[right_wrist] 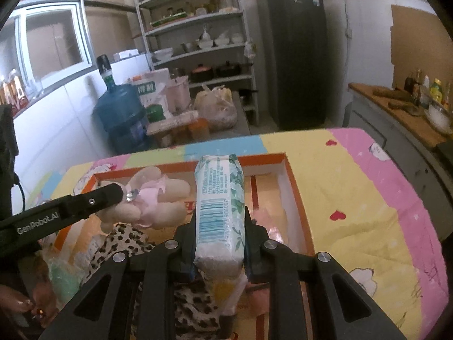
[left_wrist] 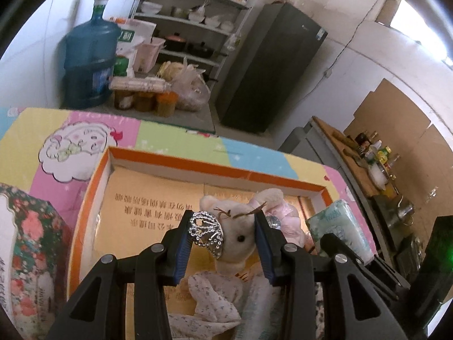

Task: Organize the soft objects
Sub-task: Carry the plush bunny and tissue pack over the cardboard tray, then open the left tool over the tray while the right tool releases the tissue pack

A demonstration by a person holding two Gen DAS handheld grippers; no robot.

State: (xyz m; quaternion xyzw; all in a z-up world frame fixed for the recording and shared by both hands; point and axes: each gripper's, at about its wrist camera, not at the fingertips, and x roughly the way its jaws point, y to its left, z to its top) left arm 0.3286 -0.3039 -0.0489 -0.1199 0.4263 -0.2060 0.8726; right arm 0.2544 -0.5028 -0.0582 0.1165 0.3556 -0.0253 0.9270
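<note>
The right gripper (right_wrist: 219, 243) had its jaws clamped on a white plastic-wrapped tissue pack with green floral print (right_wrist: 219, 206), long axis running straight ahead along the fingers, out over the shallow orange-rimmed cardboard box (right_wrist: 266, 160). Bare box floor lay ahead and to the right of it. The left gripper (left_wrist: 222, 243) pinched the head of a cream plush bunny in a floral dress (left_wrist: 240, 232), held over the same box, with the tissue pack just to its right.
</note>
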